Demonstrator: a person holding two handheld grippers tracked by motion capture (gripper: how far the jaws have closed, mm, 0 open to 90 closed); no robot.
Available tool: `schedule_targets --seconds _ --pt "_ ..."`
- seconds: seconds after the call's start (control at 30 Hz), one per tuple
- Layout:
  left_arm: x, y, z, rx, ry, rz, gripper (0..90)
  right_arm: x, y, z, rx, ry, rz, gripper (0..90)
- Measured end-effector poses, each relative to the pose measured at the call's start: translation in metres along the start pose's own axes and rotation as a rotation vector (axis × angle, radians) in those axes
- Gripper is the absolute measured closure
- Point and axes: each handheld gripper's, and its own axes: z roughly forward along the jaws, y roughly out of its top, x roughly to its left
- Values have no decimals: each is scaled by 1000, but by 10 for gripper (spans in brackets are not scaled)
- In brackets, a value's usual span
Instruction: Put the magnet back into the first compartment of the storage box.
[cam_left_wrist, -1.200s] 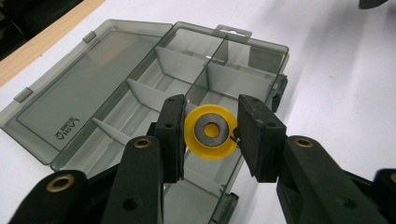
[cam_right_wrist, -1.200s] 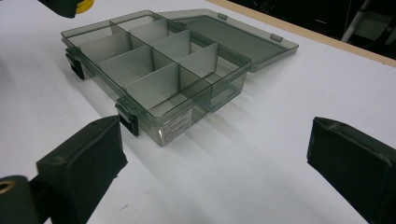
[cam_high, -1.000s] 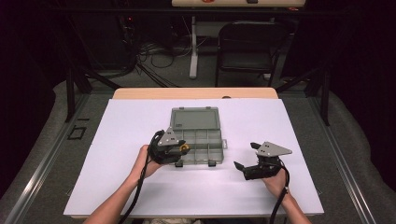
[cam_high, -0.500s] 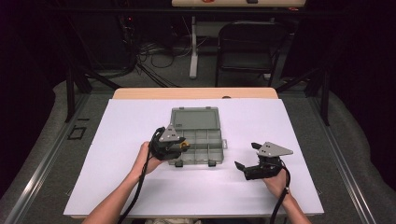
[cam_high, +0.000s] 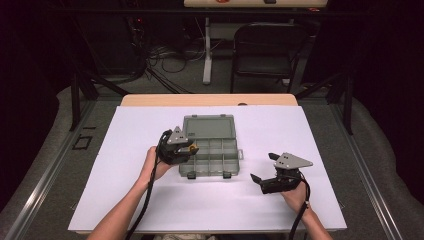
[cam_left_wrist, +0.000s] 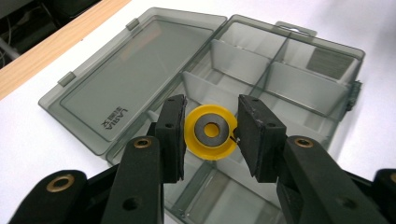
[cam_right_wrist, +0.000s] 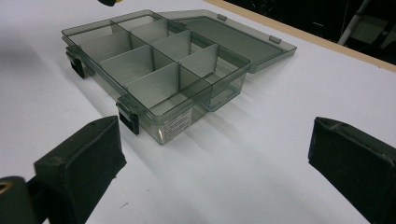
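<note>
Left gripper view: spool (cam_left_wrist: 210, 132), yellow, light, rigid, slick; left gripper (cam_left_wrist: 210, 133) clamps its rims over box (cam_left_wrist: 140, 79).

My left gripper (cam_high: 189, 148) and right gripper (cam_high: 262, 168) were black, each topped by a grey three-cornered plate and trailing a black cable along a bare, sleeveless forearm. Up close, the left one's arms showed brass-ringed pivot holes, and its blocky pads (cam_left_wrist: 173, 135) had scuffed, worn edges.

Tool (cam_left_wrist: 211, 131) gripping yellow spool (cam_left_wrist: 210, 132), above open grey compartment box (cam_left_wrist: 140, 79), white table (cam_left_wrist: 28, 135)
</note>
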Motion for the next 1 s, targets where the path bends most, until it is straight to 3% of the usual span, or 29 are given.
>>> schedule_targets --seconds 0.8,1.0 --pt "17 -11 16 36 40 -69 633 1 -1 2 11 -4 2 0" --pt "23 -16 26 45 55 -117 629 0 -1 1 6 -5 3 0"
